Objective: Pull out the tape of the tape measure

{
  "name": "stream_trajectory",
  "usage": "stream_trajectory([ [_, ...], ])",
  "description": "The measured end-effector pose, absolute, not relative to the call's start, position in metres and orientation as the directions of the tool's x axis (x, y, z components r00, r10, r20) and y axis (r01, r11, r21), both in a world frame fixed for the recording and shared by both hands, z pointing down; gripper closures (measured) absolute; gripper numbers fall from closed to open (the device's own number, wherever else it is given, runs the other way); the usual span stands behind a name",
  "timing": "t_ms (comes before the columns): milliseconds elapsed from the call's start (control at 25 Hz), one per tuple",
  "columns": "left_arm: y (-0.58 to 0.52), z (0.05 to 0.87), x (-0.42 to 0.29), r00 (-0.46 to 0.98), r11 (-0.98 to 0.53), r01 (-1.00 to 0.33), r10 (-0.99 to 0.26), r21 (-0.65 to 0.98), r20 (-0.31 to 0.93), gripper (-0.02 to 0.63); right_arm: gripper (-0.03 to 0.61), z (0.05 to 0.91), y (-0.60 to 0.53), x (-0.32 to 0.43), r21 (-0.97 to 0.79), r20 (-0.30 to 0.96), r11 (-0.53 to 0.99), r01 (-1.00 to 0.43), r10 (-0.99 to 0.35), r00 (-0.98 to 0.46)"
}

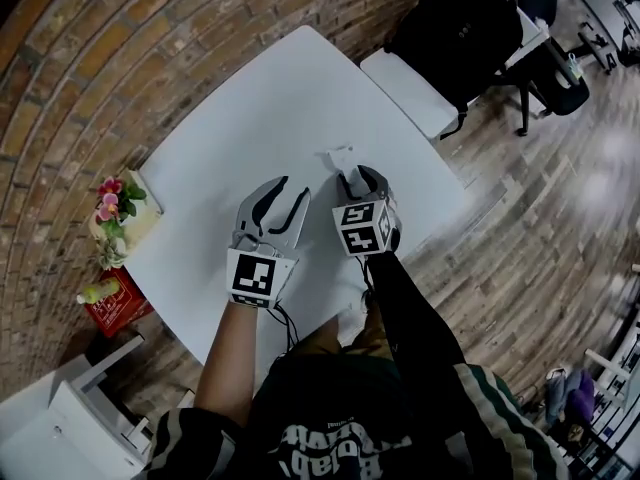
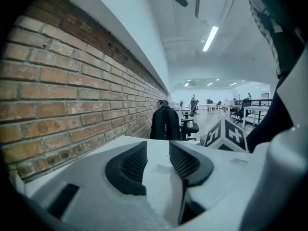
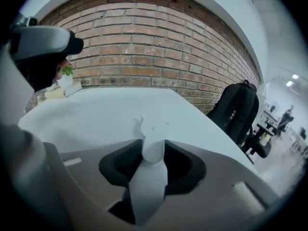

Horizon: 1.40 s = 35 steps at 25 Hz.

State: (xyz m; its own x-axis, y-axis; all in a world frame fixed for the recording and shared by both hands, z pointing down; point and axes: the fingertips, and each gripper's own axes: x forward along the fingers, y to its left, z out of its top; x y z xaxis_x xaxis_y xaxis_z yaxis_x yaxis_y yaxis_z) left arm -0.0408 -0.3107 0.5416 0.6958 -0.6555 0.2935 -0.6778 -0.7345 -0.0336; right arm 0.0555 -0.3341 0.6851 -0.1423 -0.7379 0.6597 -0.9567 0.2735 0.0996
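Observation:
A small white tape measure (image 1: 340, 157) lies on the white table (image 1: 240, 118) near its right front edge. My right gripper (image 1: 358, 176) is shut on it. In the right gripper view the white body (image 3: 147, 177) fills the gap between the dark pads, and a thin white end (image 3: 141, 124) sticks out onto the table beyond my right gripper (image 3: 154, 152). My left gripper (image 1: 293, 188) stands just to the left, open and with nothing in it. In the left gripper view only bare tabletop shows between the jaws of my left gripper (image 2: 158, 150).
A pot of pink flowers (image 1: 115, 211) stands at the table's left corner, with a red box (image 1: 118, 304) below it. A black backpack (image 1: 462, 23) rests on a white chair (image 1: 410, 86) off the far right edge. A brick wall (image 3: 144, 47) runs behind the table.

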Motion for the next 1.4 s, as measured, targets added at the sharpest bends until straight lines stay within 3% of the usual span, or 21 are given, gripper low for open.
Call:
stream_trajectory([
  [40,-0.31,0.542,-0.041,0.693,-0.733,-0.68,-0.657,-0.036,0.296,0.466,0.433,0.686,-0.333,0.055,0.102,0.665,0.288,-0.952,-0.732,-0.15],
  [120,-0.309,0.541,-0.041,0.691,-0.735,-0.677,-0.655,-0.043,0.305,0.466,0.436,0.683,-0.33,0.055,0.063,0.661,0.31,-0.949,-0.725,-0.192],
  [360,-0.31,0.519,-0.017,0.727,-0.777,-0.624,-0.616,-0.081,0.304,0.508,0.436,0.618,-0.324,0.077,0.006,0.563,0.331,-0.944,-0.781,-0.27],
  [760,-0.295,0.447,0.042,0.766,-0.804,-0.571,-0.594,-0.166,0.246,0.511,0.436,0.479,-0.289,0.123,0.088,0.389,0.427,-0.9,-0.846,-0.364],
  [1320,-0.243,0.417,0.118,0.79,-0.816,-0.522,-0.572,-0.248,0.221,0.491,0.436,0.429,-0.226,0.162,0.19,0.305,0.618,-0.763,-0.776,-0.552],
  [1400,-0.237,0.416,0.126,0.794,-0.819,-0.513,-0.567,-0.258,0.22,0.571,0.436,0.427,-0.222,0.168,0.191,0.3,0.629,-0.753,-0.768,-0.566],
])
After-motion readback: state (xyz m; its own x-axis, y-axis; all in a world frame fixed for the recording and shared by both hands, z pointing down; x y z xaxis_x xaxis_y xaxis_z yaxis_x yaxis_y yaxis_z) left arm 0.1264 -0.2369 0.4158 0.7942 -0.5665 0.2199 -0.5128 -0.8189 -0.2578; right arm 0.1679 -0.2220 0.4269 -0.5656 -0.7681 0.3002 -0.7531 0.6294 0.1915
